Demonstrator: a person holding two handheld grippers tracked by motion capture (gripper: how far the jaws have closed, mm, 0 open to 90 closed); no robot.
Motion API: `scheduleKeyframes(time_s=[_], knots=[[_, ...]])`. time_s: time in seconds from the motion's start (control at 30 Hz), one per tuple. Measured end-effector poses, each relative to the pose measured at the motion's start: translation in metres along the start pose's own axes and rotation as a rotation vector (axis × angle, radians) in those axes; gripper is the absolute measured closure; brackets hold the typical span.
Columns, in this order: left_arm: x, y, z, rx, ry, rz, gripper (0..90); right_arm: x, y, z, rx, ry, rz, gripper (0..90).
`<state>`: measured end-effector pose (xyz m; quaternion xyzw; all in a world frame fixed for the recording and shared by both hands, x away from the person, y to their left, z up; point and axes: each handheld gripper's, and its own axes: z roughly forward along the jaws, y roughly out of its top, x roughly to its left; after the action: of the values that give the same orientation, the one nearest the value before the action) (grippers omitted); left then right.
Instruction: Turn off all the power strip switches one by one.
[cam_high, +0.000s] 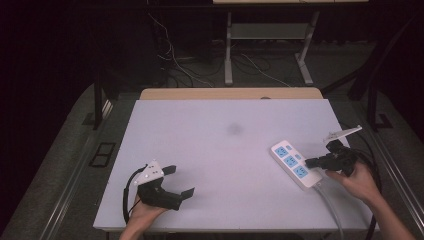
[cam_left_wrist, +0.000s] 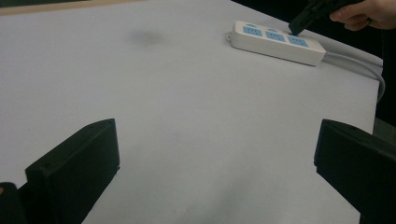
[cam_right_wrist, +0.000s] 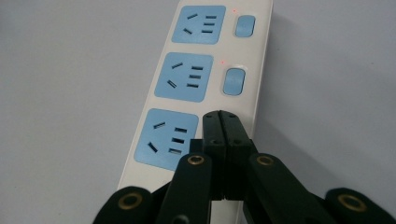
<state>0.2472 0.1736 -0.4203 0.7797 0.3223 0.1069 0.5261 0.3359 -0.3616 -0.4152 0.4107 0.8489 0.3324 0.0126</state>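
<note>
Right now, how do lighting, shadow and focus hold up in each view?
High view: surroundings dark, table evenly lit. Left gripper view: near jaws soft, power strip fairly clear. Right gripper view: sharp sockets, red indicator lights visible, right tool shut over the strip's nearest switch.

The left hand (cam_high: 145, 207) comes in from the bottom edge at the near left, wrapped around the body of the black left gripper (cam_high: 180, 181), which lies low over the pale surface (cam_high: 220, 150) and points toward the right. Its two fingers (cam_left_wrist: 77, 168) stand wide apart with nothing between them. The right hand (cam_high: 361, 182) reaches in from the near right corner, forearm angled inward, holding the black right gripper (cam_high: 311, 162) pointed leftward and down. Its fingers (cam_right_wrist: 215, 133) are pressed flat together, tips meeting in a single narrow point.
</note>
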Motion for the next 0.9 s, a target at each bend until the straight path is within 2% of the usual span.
scheduleKeyframes(time_s=[0.33, 0.63, 0.77, 0.9], knots=[[0.0000, -0.0001, -0.0002, -0.002, 0.000, -0.002, 0.0, 0.0001, -0.0019, 0.0005, -0.012, -0.004, -0.008, 90.0], [-0.0002, -0.0001, -0.0001, -0.001, -0.003, -0.002, 0.0, -0.0018, -0.0028, 0.0006, -0.014, 0.003, 0.018, 90.0], [0.0003, -0.0003, 0.0011, -0.001, -0.004, -0.004, 0.0, 0.0011, -0.0034, 0.0017, -0.014, -0.019, 0.006, 90.0], [-0.0006, -0.0002, 0.0015, 0.002, -0.007, -0.002, 0.0, -0.0012, -0.0067, 0.0013, -0.037, -0.004, 0.015, 90.0]])
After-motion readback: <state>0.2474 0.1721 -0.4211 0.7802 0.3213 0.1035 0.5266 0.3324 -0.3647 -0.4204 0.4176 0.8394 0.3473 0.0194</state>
